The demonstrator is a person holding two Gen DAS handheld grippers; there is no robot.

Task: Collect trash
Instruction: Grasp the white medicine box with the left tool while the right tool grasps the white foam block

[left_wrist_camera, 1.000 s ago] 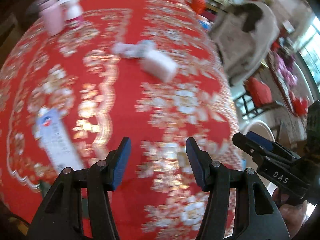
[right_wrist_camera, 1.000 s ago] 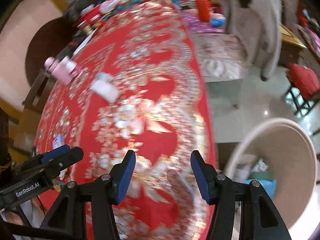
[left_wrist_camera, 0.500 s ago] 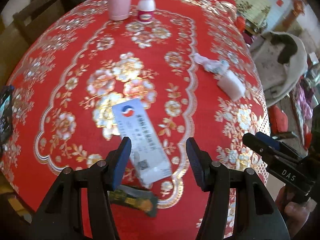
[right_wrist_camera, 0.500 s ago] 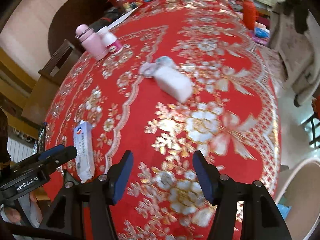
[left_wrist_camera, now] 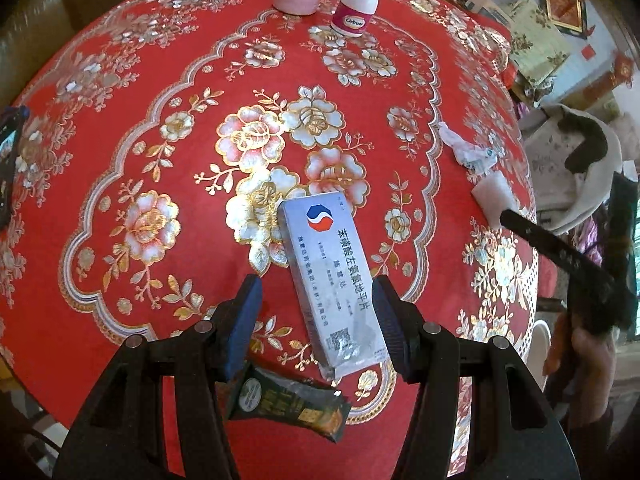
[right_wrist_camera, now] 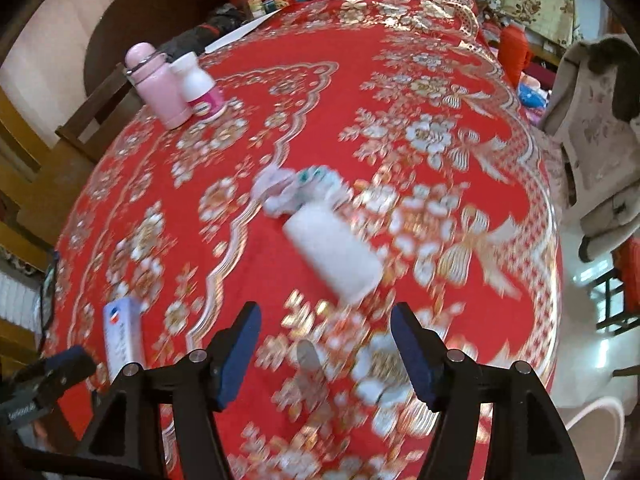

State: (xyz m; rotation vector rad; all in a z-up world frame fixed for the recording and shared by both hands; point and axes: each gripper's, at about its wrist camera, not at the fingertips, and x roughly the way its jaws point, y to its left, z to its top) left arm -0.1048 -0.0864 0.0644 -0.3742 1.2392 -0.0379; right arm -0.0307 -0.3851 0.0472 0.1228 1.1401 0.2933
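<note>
The medicine carton (left_wrist_camera: 334,280) lies flat on the red floral tablecloth (left_wrist_camera: 168,128), near the table's front edge, its long axis running away from the camera with a slight tilt. Its near end sits between the two blue pads of the left gripper (left_wrist_camera: 316,320), whose jaws are released and stand wider than the carton; neither pad presses on it. Judged from its thin cardboard walls, the carton is light and stiff along its length but will crush under heavy clamping. Take hold across the short width, at the long side faces, with moderate force.

Just beside the carton's near end lies a dark green snack wrapper (left_wrist_camera: 288,400), partly under the left pad. It looks like thin foil: very light, limp, likely slippery. Pinch it at a crimped end.

Toward the right edge of the table lie a crumpled tissue (right_wrist_camera: 288,192) and, touching it, a white soft packet (right_wrist_camera: 332,252). Both appear light and compressible; grip at mid-body. The right gripper (right_wrist_camera: 324,352) hovers short of the packet, jaws opening, nothing between them; this view is motion-blurred.

A pink flask (right_wrist_camera: 156,84) and a white pill bottle (right_wrist_camera: 200,88) stand upright at the far side, probably not trash.
</note>
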